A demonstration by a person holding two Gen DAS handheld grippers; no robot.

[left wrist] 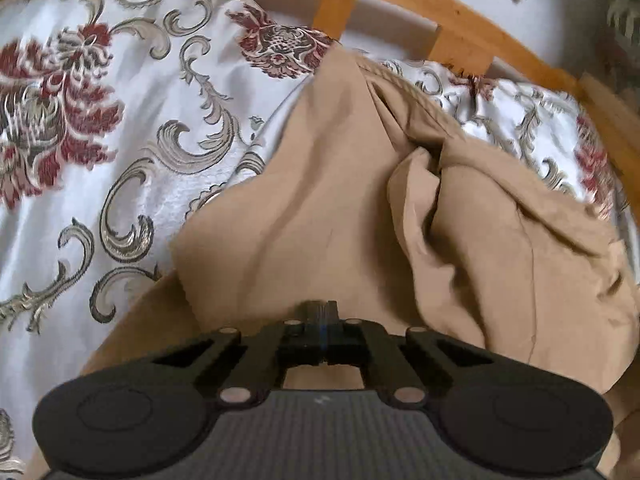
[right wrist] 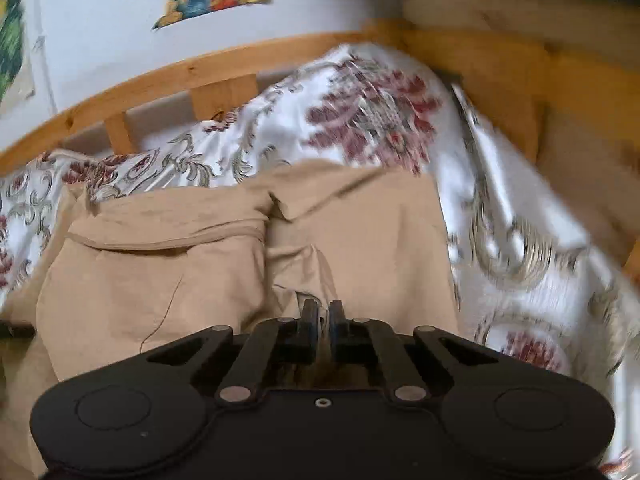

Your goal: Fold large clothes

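Both pinch the tan garment [left wrist: 328,208] — left gripper [left wrist: 323,312], right gripper [right wrist: 324,314] — pinched cloth hidden.

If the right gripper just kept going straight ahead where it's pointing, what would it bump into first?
Most likely the tan garment: the right gripper is shut on a fold of it, with more of that cloth directly ahead. The floral bedspread lies beyond.

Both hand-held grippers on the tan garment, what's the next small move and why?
Probably draw both ends gently apart and lay the cloth flat. The left hand-held gripper and right hand-held gripper each look pinched shut on the tan garment, which is bunched in deep folds at its middle on the floral bedspread. Flattening it first should make for a cleaner fold.
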